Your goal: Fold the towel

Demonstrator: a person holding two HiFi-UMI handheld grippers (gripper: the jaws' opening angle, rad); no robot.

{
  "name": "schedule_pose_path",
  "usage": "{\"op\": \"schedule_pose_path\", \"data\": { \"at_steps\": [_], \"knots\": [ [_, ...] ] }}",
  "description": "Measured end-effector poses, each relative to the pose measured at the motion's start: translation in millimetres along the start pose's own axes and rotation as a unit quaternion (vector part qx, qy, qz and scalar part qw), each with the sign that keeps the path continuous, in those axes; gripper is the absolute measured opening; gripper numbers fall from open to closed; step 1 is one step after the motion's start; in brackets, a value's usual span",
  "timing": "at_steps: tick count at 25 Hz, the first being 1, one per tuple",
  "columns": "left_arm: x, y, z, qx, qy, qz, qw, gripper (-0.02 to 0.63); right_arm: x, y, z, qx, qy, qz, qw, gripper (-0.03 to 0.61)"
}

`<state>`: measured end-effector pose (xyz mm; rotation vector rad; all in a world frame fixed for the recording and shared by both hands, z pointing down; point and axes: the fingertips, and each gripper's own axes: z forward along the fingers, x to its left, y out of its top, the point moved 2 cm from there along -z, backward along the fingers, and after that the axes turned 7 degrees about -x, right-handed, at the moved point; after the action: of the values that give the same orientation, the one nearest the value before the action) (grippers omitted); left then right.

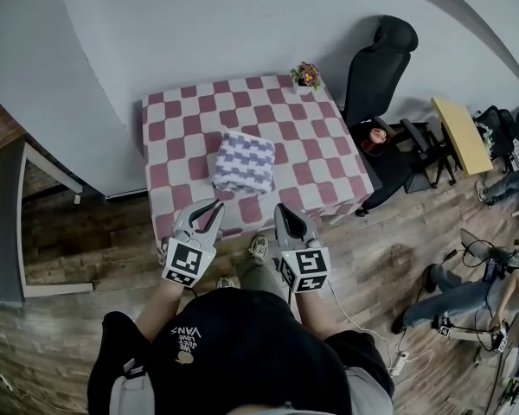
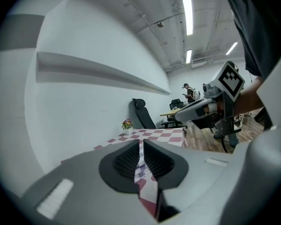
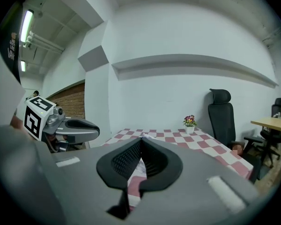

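Note:
The towel, white with purple checks, lies folded into a thick square near the middle of the table, which has a pink and white checked cloth. Both grippers hang in the air at the table's near edge, short of the towel and side by side. My left gripper has its jaws drawn together to a thin slit with nothing between them. Nothing is held in my right gripper either, and its jaws are shut. Each gripper view shows the other gripper beside it.
A small flower pot stands at the table's far right corner against the white wall. A black office chair and a yellow side table stand to the right. The person's shoes are by the table's front edge.

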<state>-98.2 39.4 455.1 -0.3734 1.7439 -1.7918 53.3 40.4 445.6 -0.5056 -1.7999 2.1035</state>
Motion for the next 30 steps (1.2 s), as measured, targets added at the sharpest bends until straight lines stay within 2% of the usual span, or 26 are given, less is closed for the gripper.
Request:
{"op": "schedule_pose_path", "data": {
  "at_steps": [4, 12, 17, 30],
  "knots": [
    [1, 1, -13, 0.003, 0.015, -0.013, 0.9998, 0.005, 4, 6, -4, -0.002, -0.004, -0.004, 1.000, 0.005],
    [-6, -9, -35, 0.026, 0.035, -0.022, 0.9988, 0.003, 10, 2, -8, 0.002, 0.006, -0.016, 1.000, 0.005],
    [-3, -10, -40, 0.031, 0.044, -0.015, 0.9984, 0.003, 12, -1, -8, 0.007, 0.010, -0.016, 1.000, 0.005],
    [-5, -9, -35, 0.032, 0.038, -0.009, 0.9987, 0.002, 11, -2, -8, 0.007, 0.010, -0.014, 1.000, 0.005]
  ]
}}
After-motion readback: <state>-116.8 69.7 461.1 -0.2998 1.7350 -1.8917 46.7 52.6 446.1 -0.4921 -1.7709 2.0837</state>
